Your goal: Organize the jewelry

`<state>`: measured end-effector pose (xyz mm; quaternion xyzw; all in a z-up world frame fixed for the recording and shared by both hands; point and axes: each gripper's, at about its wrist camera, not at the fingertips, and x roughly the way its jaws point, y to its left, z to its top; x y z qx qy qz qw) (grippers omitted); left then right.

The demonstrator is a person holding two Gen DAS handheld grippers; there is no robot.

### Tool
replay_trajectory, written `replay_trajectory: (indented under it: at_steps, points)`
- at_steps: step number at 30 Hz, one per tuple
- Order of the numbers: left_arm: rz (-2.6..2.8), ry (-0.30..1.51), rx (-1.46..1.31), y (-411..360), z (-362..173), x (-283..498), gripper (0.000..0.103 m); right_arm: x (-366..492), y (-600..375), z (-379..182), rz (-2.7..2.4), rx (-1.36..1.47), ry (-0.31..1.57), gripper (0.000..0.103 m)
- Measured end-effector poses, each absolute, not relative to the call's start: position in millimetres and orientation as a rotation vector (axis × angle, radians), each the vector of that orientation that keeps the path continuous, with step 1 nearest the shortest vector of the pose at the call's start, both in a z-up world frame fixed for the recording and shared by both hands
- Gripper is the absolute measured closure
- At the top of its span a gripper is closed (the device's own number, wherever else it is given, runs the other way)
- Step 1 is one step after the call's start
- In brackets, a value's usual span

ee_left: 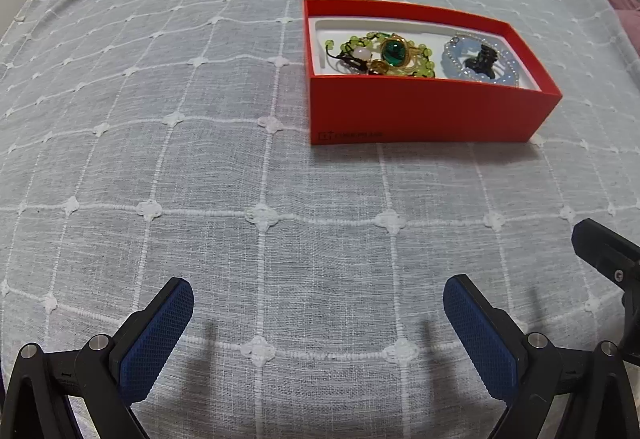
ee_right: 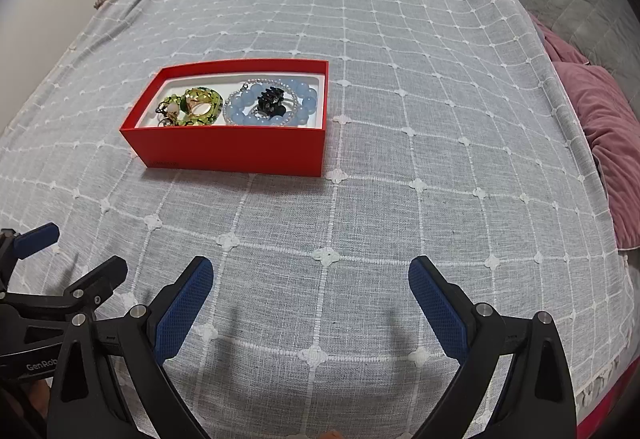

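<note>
Jewelry all sits in one red box [ee_right: 236, 151], open-topped w/ white liner, on the bed's grey checked bedspread [ee_right: 400, 119]; box is fwd-left of the right hand-held gripper [ee_right: 310, 303] and fwd-right of the left hand-held gripper [ee_left: 318, 315], well apart from both. Both grippers released: jaws spread wide, nothing between the blue pads, hovering low over the cloth near each other. Count, as far as resolvable: 1 box; 1 blue bead bracelet [ee_right: 308, 105], large round beads; 1 thin strand of small pearl-like beads [ee_right: 230, 111] lying around or beside it (cannot tell if separate pc or part of same); 1 black claw hair clip [ee_right: 270, 101] resting inside the blue ring; 1 green bead strand [ee_left: 356, 41] tangled w/ 1 gold-framed green stone pendant [ee_left: 394, 51]. Also a pale bead and some small dark/gold bits in that tangle, too small to count. Handling est.: all light. Bead strands floppy, round beads likely slick on pads, prob. slip or roll, so pinch across a single bead or hook the strand, not squeeze a cluster. Clip is stiff plastic, easiest grasp: across its body. Pendant rigid but maybe fragile; take by frame edge. Tangle may drag neighbours out together. Box is stiff card, light, could slide on cloth; grip a side wall if moving it.
</note>
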<state>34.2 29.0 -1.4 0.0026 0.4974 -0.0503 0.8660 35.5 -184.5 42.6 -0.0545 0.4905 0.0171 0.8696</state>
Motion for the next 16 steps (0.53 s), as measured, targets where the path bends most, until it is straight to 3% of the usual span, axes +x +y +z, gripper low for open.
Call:
replay_trajectory:
  at_steps: [16]
  points:
    - [-0.079, 1.022, 0.012, 37.1, -6.1, 33.5, 0.001, 30.5, -180.9, 35.6, 0.039, -0.132, 1.025, 0.003]
